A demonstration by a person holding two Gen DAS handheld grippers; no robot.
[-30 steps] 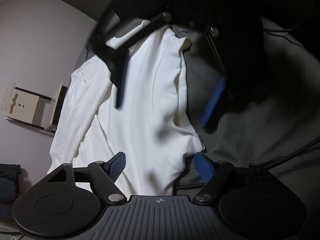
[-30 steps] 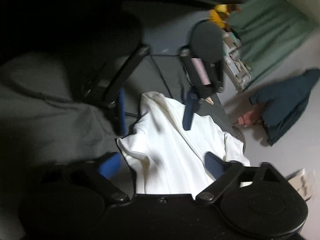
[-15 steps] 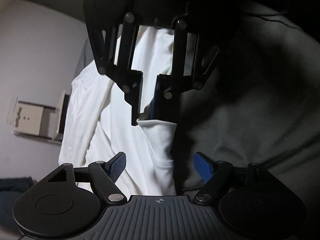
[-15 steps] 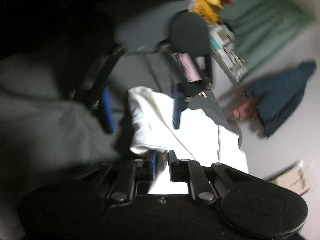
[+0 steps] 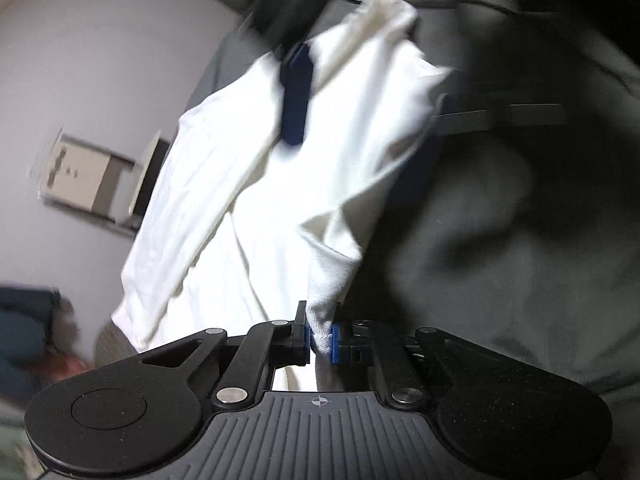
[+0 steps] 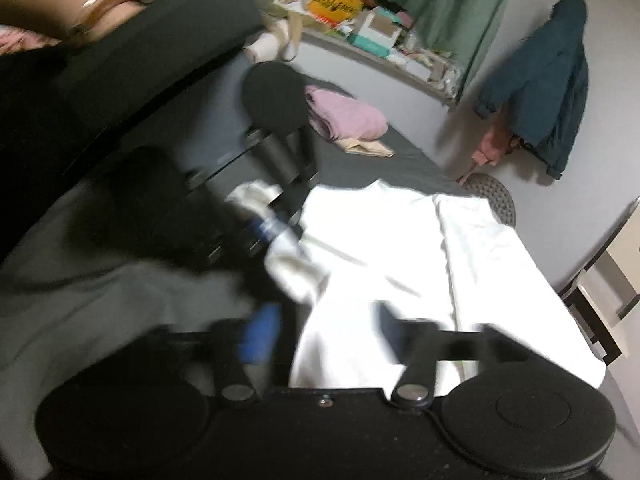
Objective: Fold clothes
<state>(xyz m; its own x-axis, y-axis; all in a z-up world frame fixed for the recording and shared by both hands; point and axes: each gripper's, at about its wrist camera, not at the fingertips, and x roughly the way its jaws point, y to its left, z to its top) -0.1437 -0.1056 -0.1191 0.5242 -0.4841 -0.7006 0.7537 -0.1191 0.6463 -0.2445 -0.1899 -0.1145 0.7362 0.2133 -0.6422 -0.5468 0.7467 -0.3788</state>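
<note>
A white garment (image 5: pixel 224 184) lies spread on the dark grey bed cover (image 5: pixel 520 264). My left gripper (image 5: pixel 320 338) is shut on a bunched edge of it, and the cloth rises in a tight peak from the jaws. In the right wrist view the white garment (image 6: pixel 400 240) fills the middle, with the left gripper (image 6: pixel 262 228) pinching its near-left corner. My right gripper (image 6: pixel 322 322) is open and blurred just above the cloth, holding nothing. One of its blue fingers (image 5: pixel 294 100) shows blurred over the garment in the left wrist view.
Folded pink clothes (image 6: pixel 348 116) and a beige item (image 6: pixel 368 148) lie further back on the bed. A dark blue jacket (image 6: pixel 548 84) hangs on the wall beside green curtains (image 6: pixel 440 12). A cluttered ledge (image 6: pixel 340 4) runs behind. A person's forearm (image 6: pixel 60 4) is top left.
Half a second ago the right gripper pinched the garment's corner and the left stood open. Now the left is shut on that cloth and the right has opened and pulled away.
</note>
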